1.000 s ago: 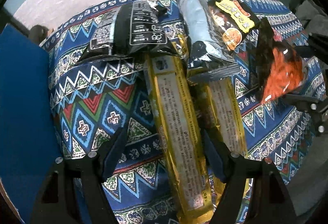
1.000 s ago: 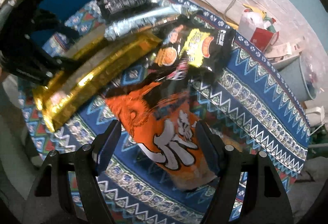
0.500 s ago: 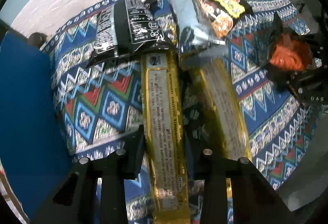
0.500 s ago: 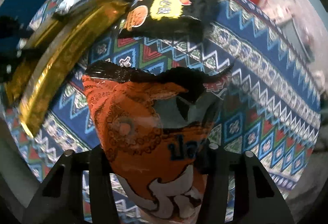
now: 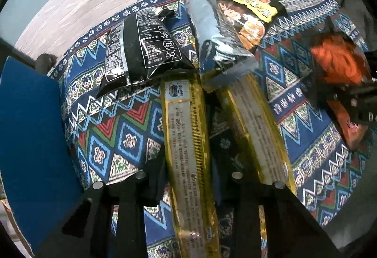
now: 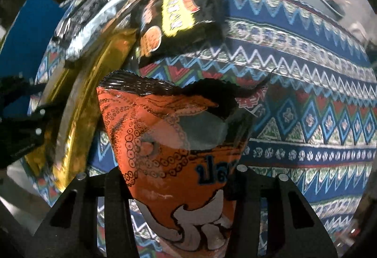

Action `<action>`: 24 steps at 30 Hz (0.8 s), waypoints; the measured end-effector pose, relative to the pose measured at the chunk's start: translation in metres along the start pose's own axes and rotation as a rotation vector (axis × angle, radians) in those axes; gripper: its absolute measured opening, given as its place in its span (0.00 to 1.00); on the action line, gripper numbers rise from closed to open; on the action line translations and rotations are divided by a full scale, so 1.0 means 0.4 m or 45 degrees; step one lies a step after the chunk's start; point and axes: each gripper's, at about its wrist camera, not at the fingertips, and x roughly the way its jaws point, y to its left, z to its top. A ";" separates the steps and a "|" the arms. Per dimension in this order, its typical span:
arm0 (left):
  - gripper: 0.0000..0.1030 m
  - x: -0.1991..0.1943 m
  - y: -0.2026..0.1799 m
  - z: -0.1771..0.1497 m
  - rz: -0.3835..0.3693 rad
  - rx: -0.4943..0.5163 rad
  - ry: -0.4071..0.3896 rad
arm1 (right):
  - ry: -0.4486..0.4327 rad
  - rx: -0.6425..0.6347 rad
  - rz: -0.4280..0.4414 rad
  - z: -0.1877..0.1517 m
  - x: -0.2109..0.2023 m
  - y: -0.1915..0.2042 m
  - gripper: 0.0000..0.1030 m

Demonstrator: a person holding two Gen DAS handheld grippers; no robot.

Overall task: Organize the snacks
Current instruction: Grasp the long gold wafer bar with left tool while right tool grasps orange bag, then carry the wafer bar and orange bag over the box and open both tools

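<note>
On patterned cloth (image 5: 122, 140) | left fingers (image 5: 162, 173) clamp long gold foil packet (image 5: 186, 151) | right fingers (image 6: 115, 189) closing on crinkly orange bag (image 6: 174, 140)

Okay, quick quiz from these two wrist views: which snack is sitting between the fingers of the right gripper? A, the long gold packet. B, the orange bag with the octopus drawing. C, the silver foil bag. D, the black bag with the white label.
B: in the right wrist view the orange bag fills the gap of the right gripper, whose jaws are closing onto its sides.
</note>
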 end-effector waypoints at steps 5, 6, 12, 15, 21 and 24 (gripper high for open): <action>0.28 -0.040 0.024 -0.062 -0.001 0.000 -0.018 | -0.034 0.065 -0.009 0.001 -0.034 0.004 0.43; 0.28 -0.045 0.028 -0.073 0.001 -0.003 -0.020 | -0.039 0.067 -0.013 0.001 -0.040 0.009 0.43; 0.28 -0.091 0.063 -0.134 -0.028 -0.051 -0.032 | -0.066 0.090 -0.006 -0.010 -0.063 0.025 0.42; 0.28 -0.126 0.082 -0.153 -0.032 -0.066 -0.060 | -0.090 0.088 0.007 0.000 -0.067 0.062 0.42; 0.28 -0.202 0.127 -0.171 -0.042 -0.102 -0.124 | -0.154 0.070 0.024 -0.001 -0.135 0.101 0.42; 0.28 -0.241 0.144 -0.180 -0.043 -0.118 -0.156 | -0.179 0.059 0.039 0.010 -0.157 0.129 0.42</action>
